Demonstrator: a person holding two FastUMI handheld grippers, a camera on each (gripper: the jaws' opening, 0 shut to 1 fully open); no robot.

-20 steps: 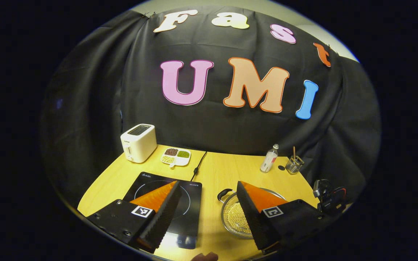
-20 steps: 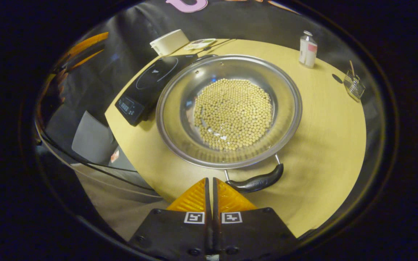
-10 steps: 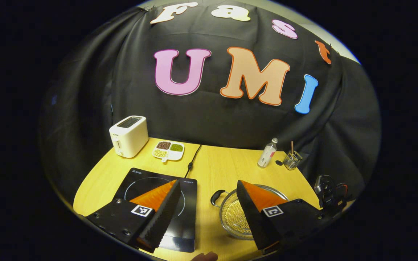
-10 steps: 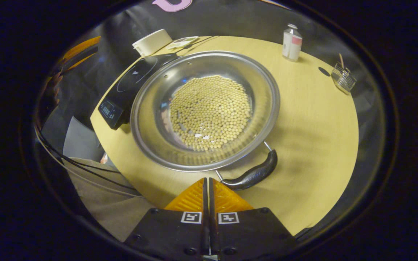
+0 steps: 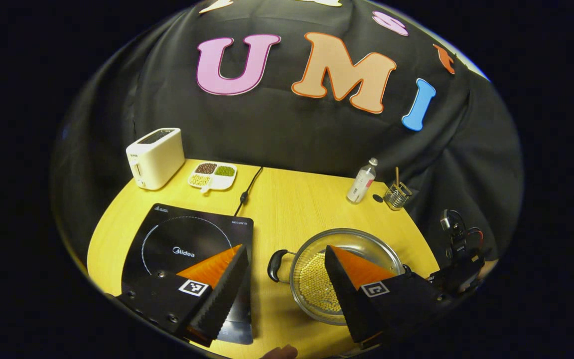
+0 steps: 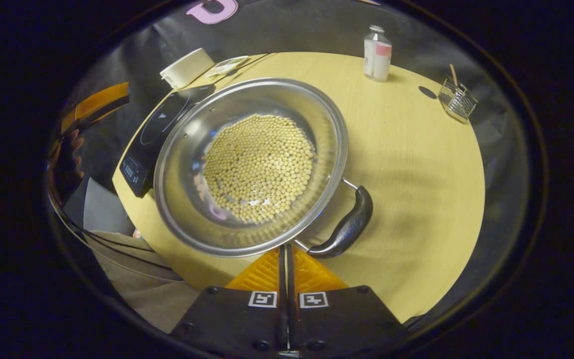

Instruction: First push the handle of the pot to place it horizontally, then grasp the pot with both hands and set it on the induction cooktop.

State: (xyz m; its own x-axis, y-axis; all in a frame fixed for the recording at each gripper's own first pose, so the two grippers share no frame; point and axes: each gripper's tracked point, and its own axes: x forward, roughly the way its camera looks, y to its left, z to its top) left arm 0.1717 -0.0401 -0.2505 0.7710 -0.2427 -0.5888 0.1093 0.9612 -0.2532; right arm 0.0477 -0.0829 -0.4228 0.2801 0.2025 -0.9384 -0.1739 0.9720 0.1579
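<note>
A steel pot (image 6: 332, 134) holding soybeans sits on the wooden table, right of the black induction cooktop (image 6: 160, 127). My right gripper (image 6: 285, 248) is shut, its tips against the near end of the pot's black handle (image 6: 348, 227), which slants up to the right. In the left gripper view my left gripper (image 5: 284, 248) hangs open above the table. Its fingers frame the gap between the cooktop (image 5: 187, 244) and the pot (image 5: 364, 239), whose other black handle (image 5: 273, 266) points toward the cooktop. The left gripper holds nothing.
Along the back of the table stand a white toaster (image 5: 155, 157), a divided dish of beans (image 5: 213, 174), a small bottle (image 5: 361, 180) and a wire holder (image 5: 397, 194). The cooktop's cable (image 5: 247, 187) runs backward. A hand (image 6: 68, 154) shows at the left.
The pot has turned on the table, its near handle swinging to the right ahead of the shut right gripper. The left gripper view now looks further down at the table, still open.
</note>
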